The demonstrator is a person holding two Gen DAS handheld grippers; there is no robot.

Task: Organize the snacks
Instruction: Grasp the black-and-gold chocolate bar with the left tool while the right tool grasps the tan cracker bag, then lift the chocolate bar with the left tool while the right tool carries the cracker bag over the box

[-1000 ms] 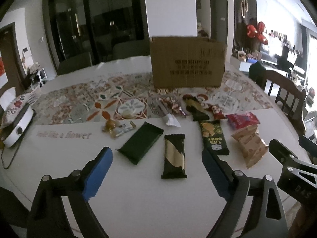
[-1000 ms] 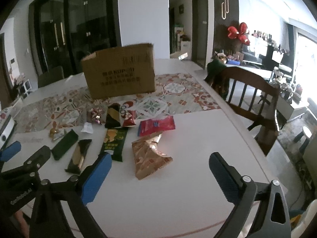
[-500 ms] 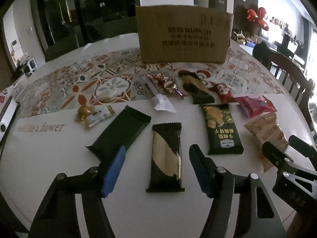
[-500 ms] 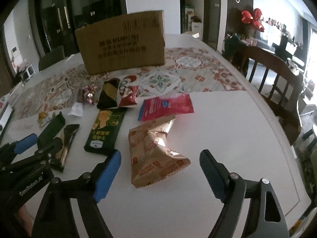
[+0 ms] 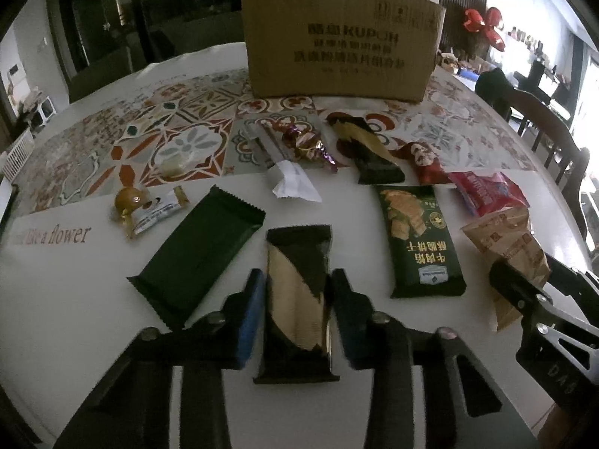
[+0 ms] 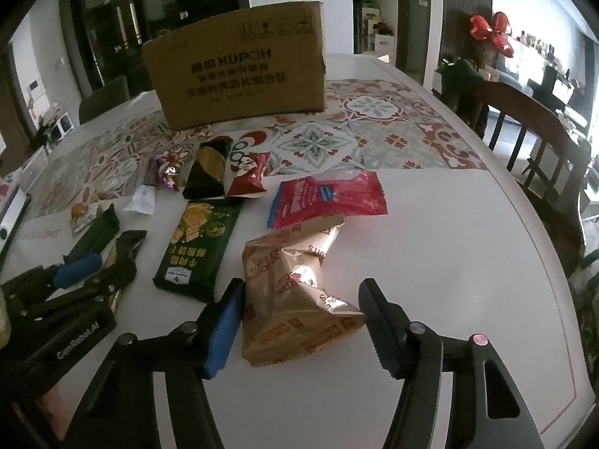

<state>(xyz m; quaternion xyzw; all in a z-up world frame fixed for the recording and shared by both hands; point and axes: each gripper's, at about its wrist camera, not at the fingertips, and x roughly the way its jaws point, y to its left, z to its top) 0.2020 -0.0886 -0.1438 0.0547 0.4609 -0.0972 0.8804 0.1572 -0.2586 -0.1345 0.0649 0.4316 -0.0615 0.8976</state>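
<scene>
A large cardboard box (image 5: pixel 342 39) stands at the back of the white surface (image 6: pixel 449 262); every snack lies loose in front of it, so sorting seems barely begun. The right tool (image 6: pixel 299 321) has been closing around a crumpled tan bag (image 6: pixel 295 292), not yet gripping. The left tool (image 5: pixel 295 314) has narrowed onto a black-and-gold bar (image 5: pixel 297 299), apparently pinching it.

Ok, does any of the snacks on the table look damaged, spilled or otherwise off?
Nothing is spilled. The tan snack bag between the right gripper's fingers is crumpled and buckled, unlike the flat green cracker pack beside it. A white wrapper by the candies looks loose, perhaps empty.
</scene>
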